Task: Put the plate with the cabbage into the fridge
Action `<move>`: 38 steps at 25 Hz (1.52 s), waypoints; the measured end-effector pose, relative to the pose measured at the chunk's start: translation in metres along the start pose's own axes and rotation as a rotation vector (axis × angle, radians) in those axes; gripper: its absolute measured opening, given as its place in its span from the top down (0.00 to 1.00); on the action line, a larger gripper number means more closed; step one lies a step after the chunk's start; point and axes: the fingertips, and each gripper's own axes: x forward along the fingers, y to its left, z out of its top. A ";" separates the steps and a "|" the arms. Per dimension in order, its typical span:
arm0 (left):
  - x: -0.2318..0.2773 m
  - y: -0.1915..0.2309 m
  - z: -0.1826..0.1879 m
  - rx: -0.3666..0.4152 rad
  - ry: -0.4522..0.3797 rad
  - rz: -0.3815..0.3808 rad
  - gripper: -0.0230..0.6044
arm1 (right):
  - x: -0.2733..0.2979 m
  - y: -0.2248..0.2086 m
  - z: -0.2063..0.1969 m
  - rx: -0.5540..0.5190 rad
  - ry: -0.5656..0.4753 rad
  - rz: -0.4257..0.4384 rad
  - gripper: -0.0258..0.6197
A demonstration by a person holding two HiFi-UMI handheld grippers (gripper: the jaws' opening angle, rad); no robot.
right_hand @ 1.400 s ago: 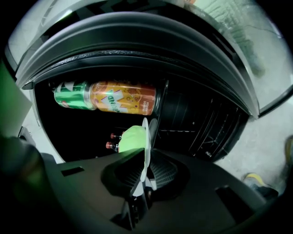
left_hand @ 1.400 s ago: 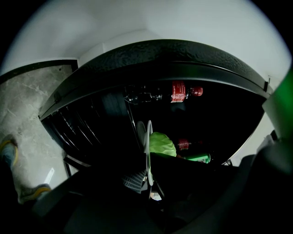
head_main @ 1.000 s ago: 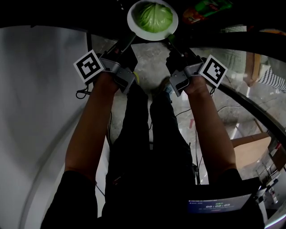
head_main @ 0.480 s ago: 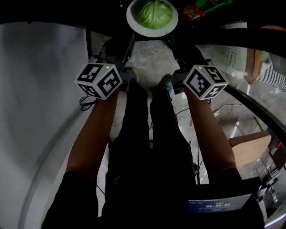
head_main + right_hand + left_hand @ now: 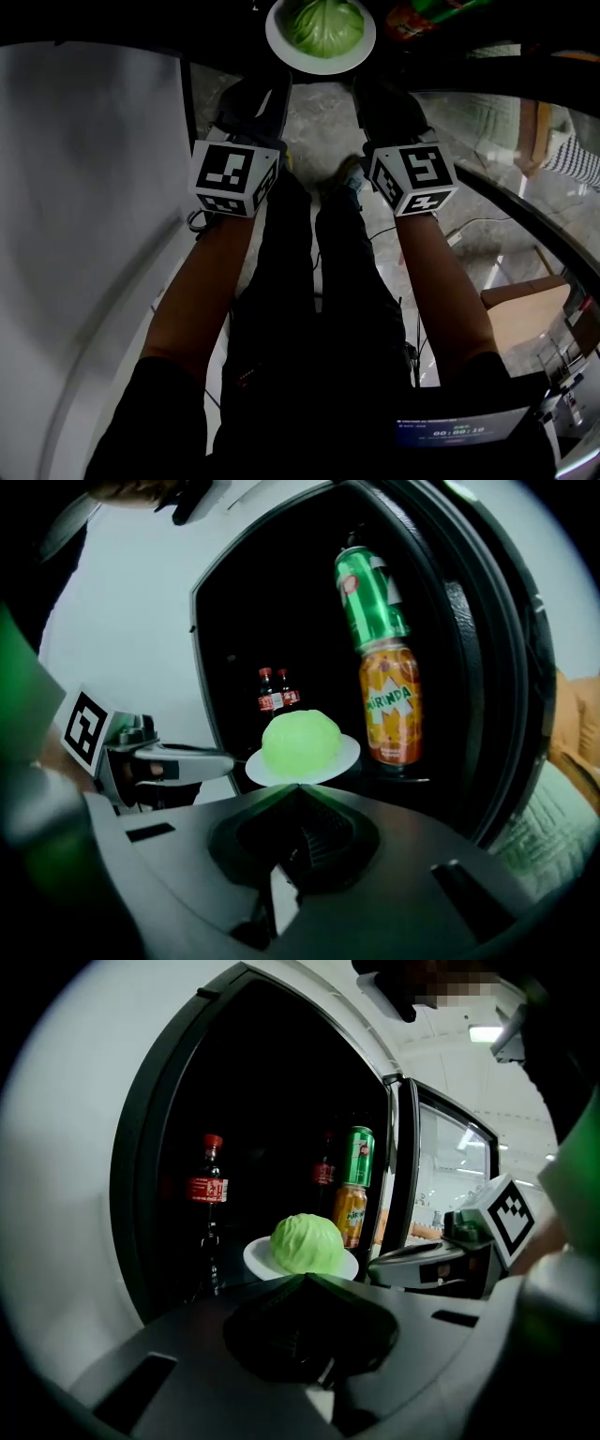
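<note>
- Pinching the plate (image 5: pixel 323 68) at opposite rims with left hand-held gripper (image 5: pixel 278 82) and right hand-held gripper (image 5: pixel 361 82), jaws closed on it (probably to keep it level).
- Holding it aloft at the open fridge (image 5: pixel 281 1101) mouth, cabbage (image 5: pixel 323 26) centred; not yet shelved.
- Minding the soda cans (image 5: pixel 386 710) nearby.

"Mirinda" on the orange can (image 5: pixel 392 705) inside the fridge (image 5: pixel 281 602)

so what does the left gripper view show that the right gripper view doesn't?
Only the left gripper view: the right gripper, claw at the plate rim, and a ceiling light. Only the right gripper view: the left gripper, claw at the opposite rim. Both: plate, cabbage, green can stacked on orange can, cola bottles in the fridge.
</note>
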 end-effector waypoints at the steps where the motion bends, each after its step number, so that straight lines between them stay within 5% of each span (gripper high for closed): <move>1: 0.000 -0.004 0.001 0.036 -0.002 -0.007 0.96 | 0.000 0.003 0.000 -0.034 0.002 0.004 0.95; 6: 0.005 -0.019 -0.002 0.212 0.011 -0.024 0.96 | 0.004 0.013 0.000 -0.118 -0.001 0.019 0.95; 38: 0.027 0.007 -0.010 0.081 0.013 0.093 0.96 | 0.028 0.002 0.004 -0.088 -0.030 -0.036 0.95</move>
